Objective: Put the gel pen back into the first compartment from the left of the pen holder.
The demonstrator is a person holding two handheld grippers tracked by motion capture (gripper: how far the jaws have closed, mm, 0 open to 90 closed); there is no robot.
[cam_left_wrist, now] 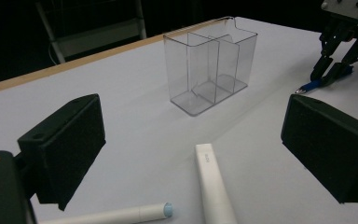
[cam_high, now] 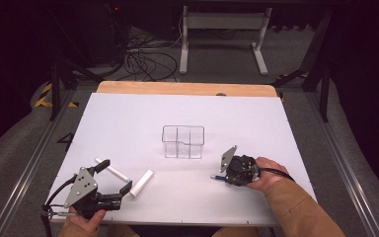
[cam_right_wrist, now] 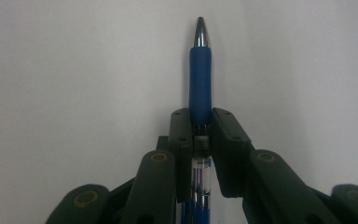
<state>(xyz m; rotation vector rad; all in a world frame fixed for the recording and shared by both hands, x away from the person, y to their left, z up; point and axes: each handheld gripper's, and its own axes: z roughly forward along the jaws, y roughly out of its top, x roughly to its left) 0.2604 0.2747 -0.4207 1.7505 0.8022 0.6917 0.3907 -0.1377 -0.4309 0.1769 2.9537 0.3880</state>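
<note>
- The right hand-held gripper [cam_high: 225,176] is clamped on the blue pen [cam_right_wrist: 200,79], whose silver tip pokes out past the black jaws, low over the white table [cam_high: 128,118].
- The left hand-held gripper [cam_high: 114,177] sits spread wide, nothing gripped, two white markers [cam_left_wrist: 212,184] lying between its jaws.
- The clear divided organizer [cam_high: 183,141] stands upright mid-table, near the right hand-held gripper.

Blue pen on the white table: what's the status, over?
Right gripper shut on blue pen, low over table. Left gripper open above two white markers. Clear three-slot plastic organizer stands between; path unobstructed.
</note>
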